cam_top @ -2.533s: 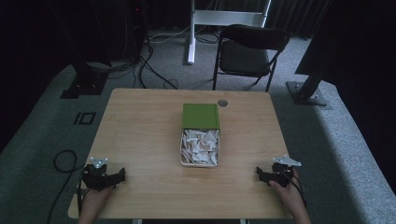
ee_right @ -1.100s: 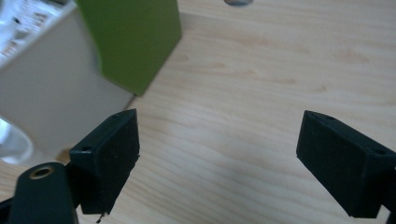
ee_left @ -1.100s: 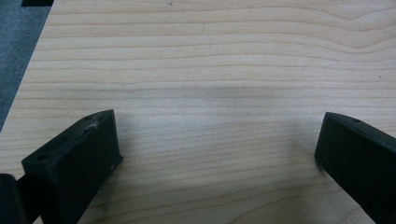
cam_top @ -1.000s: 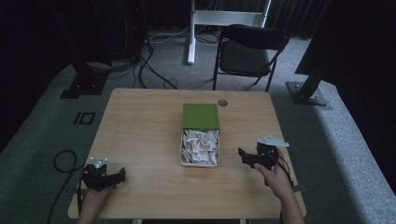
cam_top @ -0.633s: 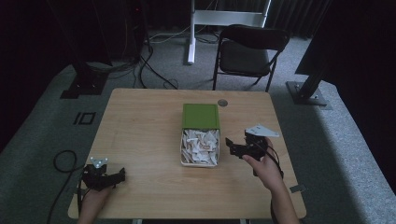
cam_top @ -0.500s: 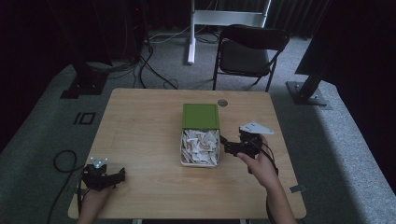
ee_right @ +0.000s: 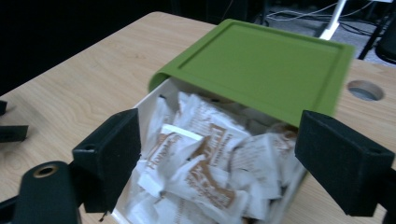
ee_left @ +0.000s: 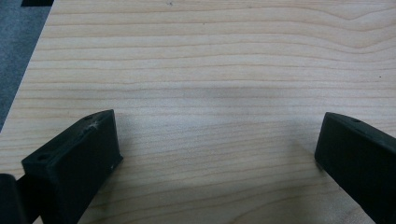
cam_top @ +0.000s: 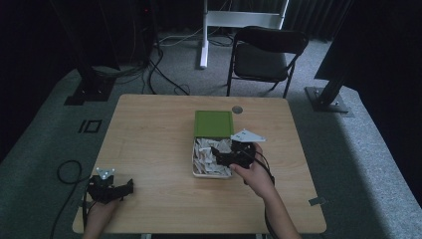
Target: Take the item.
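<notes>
while the left gripper [cam_top: 110, 188] rests near the near left corner of the table [cam_top: 149, 134], its jaws stand wide apart over bare wood with nothing between them, as the left gripper view shows; it looks parked there to keep out of the way, well apart from the work. further right, at the middle of the table, sits the box [cam_top: 213, 149], a white tray whose green lid [cam_top: 214, 123] is slid back over its far half, so the near half lies open and the packets [cam_top: 208, 157] heaped inside can be reached from the person's side. the right gripper [cam_top: 225, 158] hangs over that open half, its jaws spread wide and clamped on nothing. in the right gripper view the jaws frame the pile of white and brown packets [ee_right: 205, 163], one on each side, which suggests they are held open ready to come down on a packet. none is gripped yet.
</notes>
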Demonstrator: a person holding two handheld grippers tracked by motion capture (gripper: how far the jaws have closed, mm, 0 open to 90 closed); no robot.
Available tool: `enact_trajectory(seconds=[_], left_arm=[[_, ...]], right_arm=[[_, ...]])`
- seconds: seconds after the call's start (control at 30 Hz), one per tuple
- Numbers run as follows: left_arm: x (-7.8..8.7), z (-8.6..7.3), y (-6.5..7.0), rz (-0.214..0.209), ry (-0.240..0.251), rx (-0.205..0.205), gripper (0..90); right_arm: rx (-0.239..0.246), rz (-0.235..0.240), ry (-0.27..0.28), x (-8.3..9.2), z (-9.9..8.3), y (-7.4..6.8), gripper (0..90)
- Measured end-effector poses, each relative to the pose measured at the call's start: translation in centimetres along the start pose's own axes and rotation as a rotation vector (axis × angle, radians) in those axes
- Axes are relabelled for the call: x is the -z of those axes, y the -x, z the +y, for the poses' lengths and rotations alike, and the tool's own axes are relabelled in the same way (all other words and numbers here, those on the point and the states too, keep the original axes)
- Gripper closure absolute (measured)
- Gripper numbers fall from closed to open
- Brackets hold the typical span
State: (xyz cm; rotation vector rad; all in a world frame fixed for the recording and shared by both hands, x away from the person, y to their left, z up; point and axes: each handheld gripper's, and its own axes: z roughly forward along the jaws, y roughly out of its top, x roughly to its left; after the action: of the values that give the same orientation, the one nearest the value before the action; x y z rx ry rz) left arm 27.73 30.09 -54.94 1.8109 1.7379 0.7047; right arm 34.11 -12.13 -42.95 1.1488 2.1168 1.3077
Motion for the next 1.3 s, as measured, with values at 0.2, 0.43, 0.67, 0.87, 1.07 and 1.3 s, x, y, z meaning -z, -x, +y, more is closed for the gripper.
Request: enact_trajectory(seconds=[0.2, 0.43, 0.67, 0.87, 1.07, 1.3], left_arm=[[0.0, 0.0, -0.1, -0.005, 0.000, -0.006, 0.7], [0.0, 0.0, -0.1, -0.005, 0.000, -0.005, 0.7], [0.0, 0.0, -0.1, -0.005, -0.001, -0.006, 0.7], [0.0, 0.0, -0.1, -0.006, 0.000, -0.006, 0.7], [0.0, 0.0, -0.1, -0.005, 0.000, -0.006, 0.7], [0.0, 0.0, -0.1, -0.005, 0.000, -0.006, 0.7]], right_arm=[[-0.005, 0.023, -0.014, -1.3, -0.2, -1.2, 17.6], [0.015, 0.028, -0.044, -2.9, -1.1, -2.3, 30.6], [0.025, 0.059, -0.074, -3.9, -1.7, -2.4, 50.3], [0.019, 0.044, -0.119, -4.8, -2.4, -2.6, 55.6], [0.010, 0.051, -0.136, -5.6, -3.0, -2.5, 62.5], [0.009, 0.040, -0.176, -5.7, -3.1, -2.5, 78.0]])
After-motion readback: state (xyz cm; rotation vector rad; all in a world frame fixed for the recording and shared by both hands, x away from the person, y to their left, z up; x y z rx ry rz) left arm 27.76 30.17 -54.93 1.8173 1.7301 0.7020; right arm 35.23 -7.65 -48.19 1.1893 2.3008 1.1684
